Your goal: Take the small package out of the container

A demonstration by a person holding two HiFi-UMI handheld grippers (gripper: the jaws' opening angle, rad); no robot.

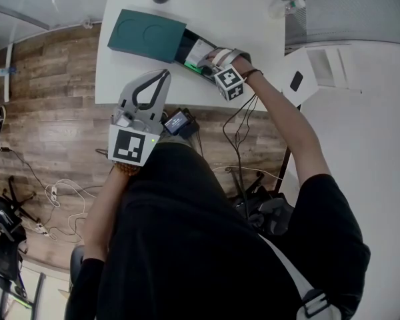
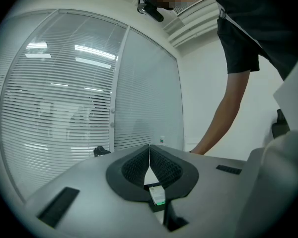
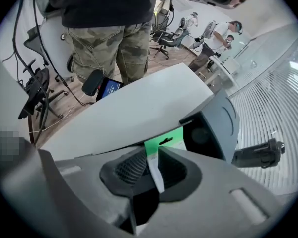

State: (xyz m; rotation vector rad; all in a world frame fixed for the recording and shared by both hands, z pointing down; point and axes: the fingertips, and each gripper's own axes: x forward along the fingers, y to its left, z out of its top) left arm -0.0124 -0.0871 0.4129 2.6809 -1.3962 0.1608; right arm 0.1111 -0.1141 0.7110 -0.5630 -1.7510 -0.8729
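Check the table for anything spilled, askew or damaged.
Nothing stands out. The container sits open on the table, its teal lid alongside, nothing spilled; the small package is pinched between the jaws of the right gripper.

Green-and-white small package (image 3: 166, 144) at open teal container (image 1: 147, 35).

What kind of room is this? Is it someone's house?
Most likely an office or lab, not a house: a white work table, glass walls with slatted blinds, and rolling office chairs on a wood floor.
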